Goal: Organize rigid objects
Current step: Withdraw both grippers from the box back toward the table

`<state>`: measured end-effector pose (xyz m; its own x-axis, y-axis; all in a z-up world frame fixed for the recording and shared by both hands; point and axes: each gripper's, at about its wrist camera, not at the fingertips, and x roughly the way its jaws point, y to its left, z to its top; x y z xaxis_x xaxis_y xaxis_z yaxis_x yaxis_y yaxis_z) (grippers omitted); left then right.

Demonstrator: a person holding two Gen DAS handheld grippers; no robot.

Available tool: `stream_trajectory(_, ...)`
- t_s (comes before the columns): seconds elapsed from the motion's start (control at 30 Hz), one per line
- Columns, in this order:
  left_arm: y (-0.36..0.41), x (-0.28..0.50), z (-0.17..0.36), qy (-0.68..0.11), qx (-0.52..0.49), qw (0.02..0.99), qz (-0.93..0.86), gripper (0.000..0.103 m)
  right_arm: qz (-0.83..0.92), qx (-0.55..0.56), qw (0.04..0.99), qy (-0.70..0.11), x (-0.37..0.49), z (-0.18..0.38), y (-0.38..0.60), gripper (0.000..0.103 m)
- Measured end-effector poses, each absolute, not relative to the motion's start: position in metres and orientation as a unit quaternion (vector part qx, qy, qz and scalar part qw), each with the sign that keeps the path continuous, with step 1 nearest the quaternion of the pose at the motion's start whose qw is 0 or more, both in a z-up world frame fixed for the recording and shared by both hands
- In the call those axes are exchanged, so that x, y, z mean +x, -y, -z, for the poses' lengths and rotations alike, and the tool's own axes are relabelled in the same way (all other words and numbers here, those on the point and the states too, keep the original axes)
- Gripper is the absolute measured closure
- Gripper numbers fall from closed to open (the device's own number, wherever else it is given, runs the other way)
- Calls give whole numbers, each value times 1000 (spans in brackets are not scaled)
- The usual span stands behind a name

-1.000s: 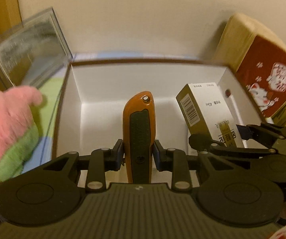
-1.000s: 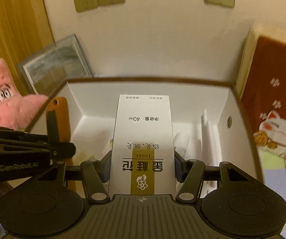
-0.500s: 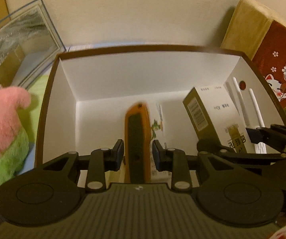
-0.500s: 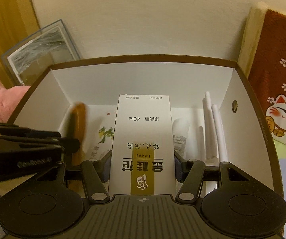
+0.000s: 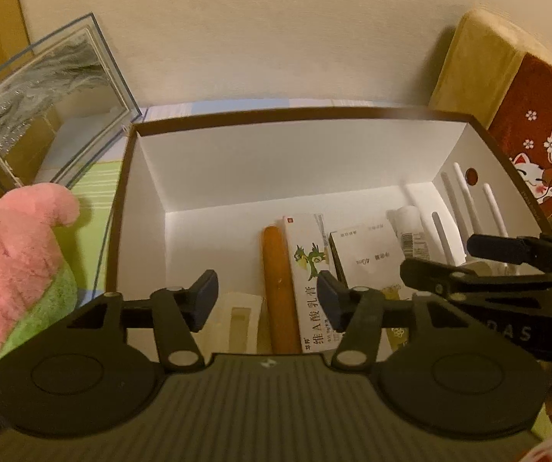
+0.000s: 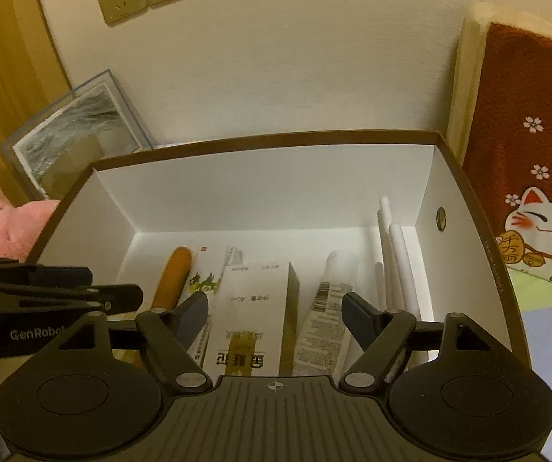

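Both grippers — left gripper (image 5: pixel 266 300) and right gripper (image 6: pixel 276 317) — now gape empty above the storage box (image 6: pixel 260 142), orange knife (image 5: pixel 277 288) and white carton (image 6: pixel 252 308) just released inside — placement looks done.

In the box (image 6: pixel 426 177), knife (image 6: pixel 172 281) lies left of both cartons (image 6: pixel 252 308), apparently touching

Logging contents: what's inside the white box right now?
Box holds an orange knife, two cartons, a tube, white sticks. Near end hidden by grippers.
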<state>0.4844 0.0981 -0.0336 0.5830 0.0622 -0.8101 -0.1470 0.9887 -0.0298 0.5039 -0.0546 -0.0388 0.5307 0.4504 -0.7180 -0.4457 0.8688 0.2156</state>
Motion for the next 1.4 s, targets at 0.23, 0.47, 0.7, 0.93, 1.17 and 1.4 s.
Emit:
stream_trajectory(0.23, -99, 471, 24, -443, -43, 893, -65, 44, -262, 5, 872, -414, 490, 34, 63, 28)
stream_trajectory(0.47, -97, 453, 11, -429, -45, 900, -66, 43, -266, 18, 872, -409, 475, 23, 74, 28)
stream_trajectory(0.7, -89, 431, -10, -410, -50, 909, -62, 43, -271, 30, 877, -396, 455, 6, 85, 28)
stream_trajectory(0.93, -80, 406, -27, -393, -54, 916, -58, 43, -274, 37, 883, -380, 434, -10, 100, 28)
stream_trajectory(1.17, -70, 377, -38, -382, -54, 921, -57, 43, -280, 52, 886, -366, 408, -21, 123, 28)
stream_trajectory(1.4, -60, 342, -43, -379, -56, 922, -53, 43, -287, 60, 884, -363, 379, -26, 144, 28)
